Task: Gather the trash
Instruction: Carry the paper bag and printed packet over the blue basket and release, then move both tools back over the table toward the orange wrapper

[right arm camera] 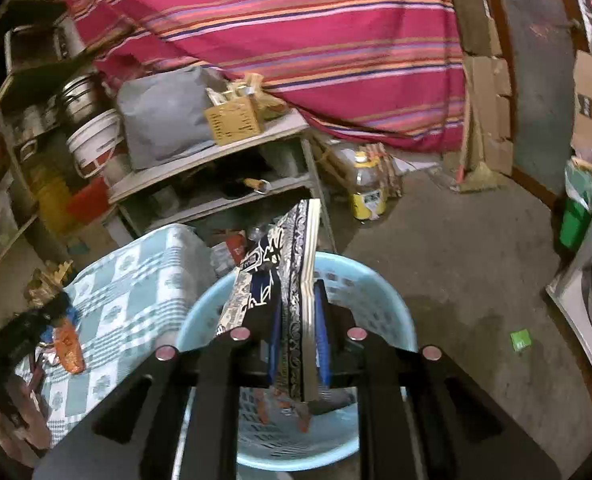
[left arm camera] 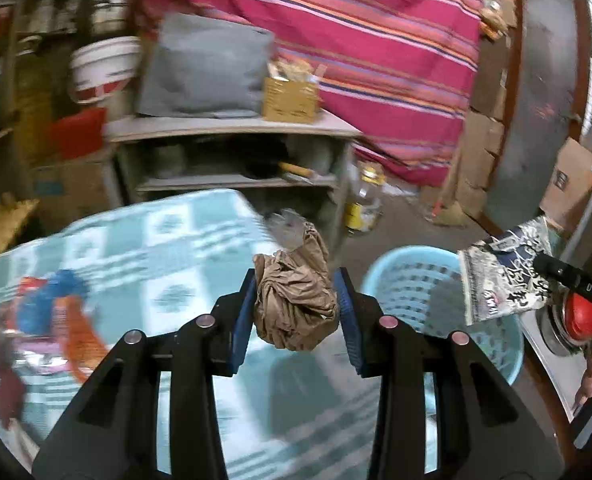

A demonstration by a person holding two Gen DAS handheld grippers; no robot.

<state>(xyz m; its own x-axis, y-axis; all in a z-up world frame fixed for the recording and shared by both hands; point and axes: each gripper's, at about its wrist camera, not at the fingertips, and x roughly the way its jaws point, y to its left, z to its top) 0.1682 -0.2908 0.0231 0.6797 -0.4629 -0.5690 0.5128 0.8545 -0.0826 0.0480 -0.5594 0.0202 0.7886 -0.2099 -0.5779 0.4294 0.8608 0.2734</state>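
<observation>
In the left wrist view my left gripper (left arm camera: 296, 300) is shut on a crumpled brown paper bag (left arm camera: 294, 304), held over the edge of the table with the teal checked cloth (left arm camera: 168, 256). To its right stands a light blue plastic basket (left arm camera: 408, 284) on the floor. My right gripper (right arm camera: 299, 320) is shut on a flat black-and-white patterned wrapper (right arm camera: 280, 280), held upright above the light blue basket (right arm camera: 376, 300). The same wrapper (left arm camera: 504, 276) shows at the right of the left wrist view. Several wrappers lie in the basket's bottom.
Colourful wrappers (left arm camera: 56, 312) lie on the cloth at the left. A grey shelf unit (left arm camera: 232, 152) with a grey bag and a cardboard box stands behind the table. A yellow-lidded jar (right arm camera: 370, 192) and a green scrap (right arm camera: 521, 340) sit on the concrete floor.
</observation>
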